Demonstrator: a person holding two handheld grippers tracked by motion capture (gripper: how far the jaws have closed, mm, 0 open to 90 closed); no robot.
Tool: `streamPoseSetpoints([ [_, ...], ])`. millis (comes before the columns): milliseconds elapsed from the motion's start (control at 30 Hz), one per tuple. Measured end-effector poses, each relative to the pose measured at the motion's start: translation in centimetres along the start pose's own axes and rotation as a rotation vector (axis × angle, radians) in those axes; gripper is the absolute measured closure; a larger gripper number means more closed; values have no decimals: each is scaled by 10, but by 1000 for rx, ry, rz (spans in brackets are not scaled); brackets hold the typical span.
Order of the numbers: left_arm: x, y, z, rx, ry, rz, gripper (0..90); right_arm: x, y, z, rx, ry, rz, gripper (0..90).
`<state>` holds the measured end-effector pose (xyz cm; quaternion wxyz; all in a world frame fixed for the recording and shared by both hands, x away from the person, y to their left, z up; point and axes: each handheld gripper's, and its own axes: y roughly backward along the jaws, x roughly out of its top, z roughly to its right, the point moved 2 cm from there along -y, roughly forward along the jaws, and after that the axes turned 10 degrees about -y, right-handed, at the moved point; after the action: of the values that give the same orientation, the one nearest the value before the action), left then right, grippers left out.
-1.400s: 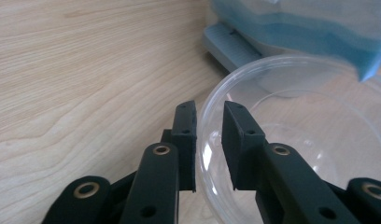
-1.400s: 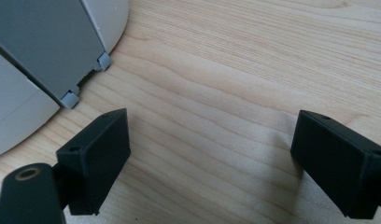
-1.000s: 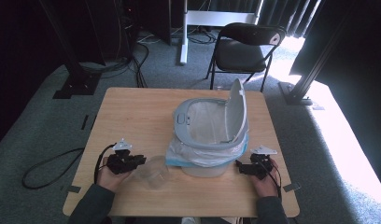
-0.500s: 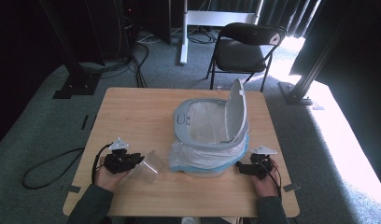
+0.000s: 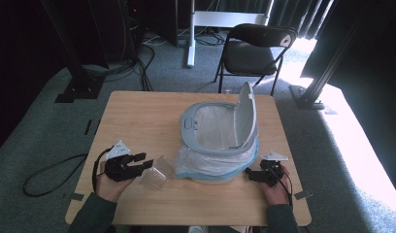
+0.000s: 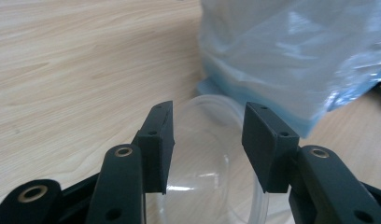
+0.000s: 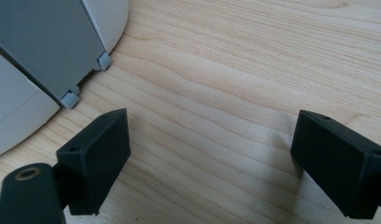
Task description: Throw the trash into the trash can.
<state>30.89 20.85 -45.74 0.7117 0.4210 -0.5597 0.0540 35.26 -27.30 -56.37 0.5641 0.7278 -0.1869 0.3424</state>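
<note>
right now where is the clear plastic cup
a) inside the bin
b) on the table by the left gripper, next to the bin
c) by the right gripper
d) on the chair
b, the clear plastic cup lies on the table just ahead of the left gripper, beside the bin.

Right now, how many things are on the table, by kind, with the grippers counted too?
Bin, lid up, bag inside: 1
Clear cup: 1
Grippers, left gripper and right gripper, both open: 2
Total: 4
</note>
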Motion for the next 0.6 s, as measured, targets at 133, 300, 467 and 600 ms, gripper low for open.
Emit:
streamPoseSetpoints([
  [133,3,3,9,1,-17,10,519,0,0,0,0,0,0,111],
  [300,-1,1,14,49,-28,-50,529,0,0,0,0,1,0,110],
  [467,-11,0,17,46,-24,-90,600,0,0,0,0,1,0,110],
  [600,-13,-1,14,74,-32,-113,708,0,0,0,0,1,0,111],
])
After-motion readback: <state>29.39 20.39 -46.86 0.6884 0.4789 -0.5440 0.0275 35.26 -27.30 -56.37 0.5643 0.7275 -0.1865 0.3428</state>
